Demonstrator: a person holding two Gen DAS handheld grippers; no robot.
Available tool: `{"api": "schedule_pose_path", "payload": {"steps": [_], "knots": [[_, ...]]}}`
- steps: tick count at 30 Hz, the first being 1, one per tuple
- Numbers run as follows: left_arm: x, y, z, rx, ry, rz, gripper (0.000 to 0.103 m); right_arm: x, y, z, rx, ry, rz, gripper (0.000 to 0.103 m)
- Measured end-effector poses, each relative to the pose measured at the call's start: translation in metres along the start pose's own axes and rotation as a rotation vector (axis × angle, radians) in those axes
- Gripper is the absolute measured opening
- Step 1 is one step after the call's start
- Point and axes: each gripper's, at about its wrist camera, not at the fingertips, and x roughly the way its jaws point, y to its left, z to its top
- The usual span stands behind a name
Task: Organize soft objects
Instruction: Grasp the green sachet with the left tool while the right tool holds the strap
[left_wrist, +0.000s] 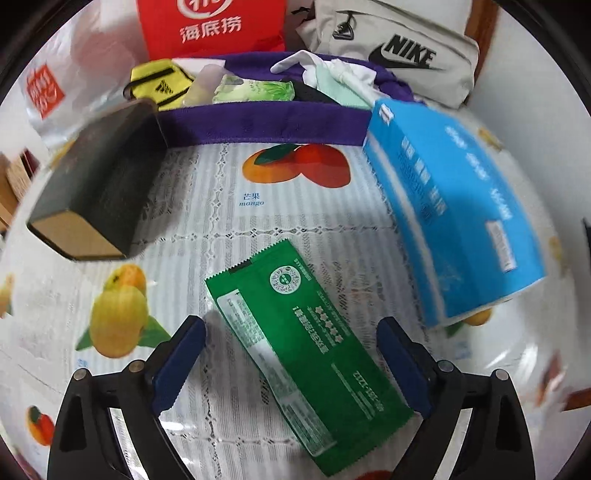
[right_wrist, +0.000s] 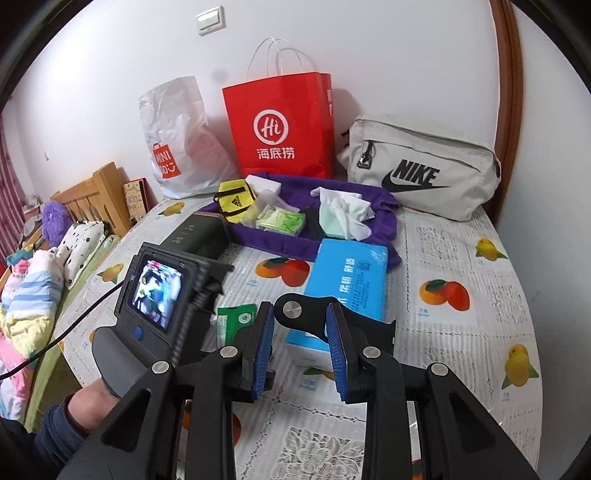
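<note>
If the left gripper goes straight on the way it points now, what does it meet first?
Most likely the green packet, flat on the tablecloth between the open jaws of the left gripper; depth is uncertain.

Black gripper (left_wrist: 291, 365) frames w/ silver screws, blue ribbed pads, navy sleeve (right_wrist: 55, 435)

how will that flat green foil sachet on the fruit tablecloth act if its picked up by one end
The flat green foil sachet looks thin, so it is probably light and may droop when lifted by one end. Its glossy film could slip between the open left gripper pads. Lying flat on the tablecloth, its edge may be hard to catch.
</note>
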Motion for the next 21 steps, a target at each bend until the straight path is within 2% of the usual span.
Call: {"api": "schedule_pose_path", "payload": {"steps": [3, 8, 11, 14, 16, 18, 19, 21], "knots": [[-0.004, 0.006, -0.003, 0.007, -0.008, -0.003, 0.093, 0.0, -0.005, -0.002, 0.01, -0.002, 0.005, 0.029], [-0.009, 0.033, -0.009, -0.053, 0.005, -0.002, 0.092, 0.004, -0.007, -0.002, 0.017, 0.003, 0.008, 0.029], [-0.01, 0.036, -0.01, -0.06, -0.002, -0.002, 0.091, 0.007, -0.007, -0.003, 0.017, 0.01, 0.014, 0.029], [-0.012, 0.03, -0.011, -0.007, -0.036, -0.015, 0.074, 0.008, -0.004, -0.003, 0.013, 0.013, 0.02, 0.029], [-0.013, 0.028, -0.009, 0.009, -0.044, -0.03, 0.053, 0.009, -0.003, -0.003, 0.011, 0.015, 0.021, 0.029], [-0.013, 0.029, -0.006, 0.013, -0.051, -0.055, 0.045, 0.009, -0.001, -0.002, 0.009, 0.017, 0.022, 0.029], [-0.013, 0.03, -0.004, 0.013, -0.054, -0.063, 0.038, 0.009, -0.001, -0.002, 0.009, 0.02, 0.023, 0.029], [-0.013, 0.034, -0.001, 0.009, -0.049, -0.086, 0.033, 0.009, 0.001, -0.001, 0.005, 0.019, 0.024, 0.029]]}}
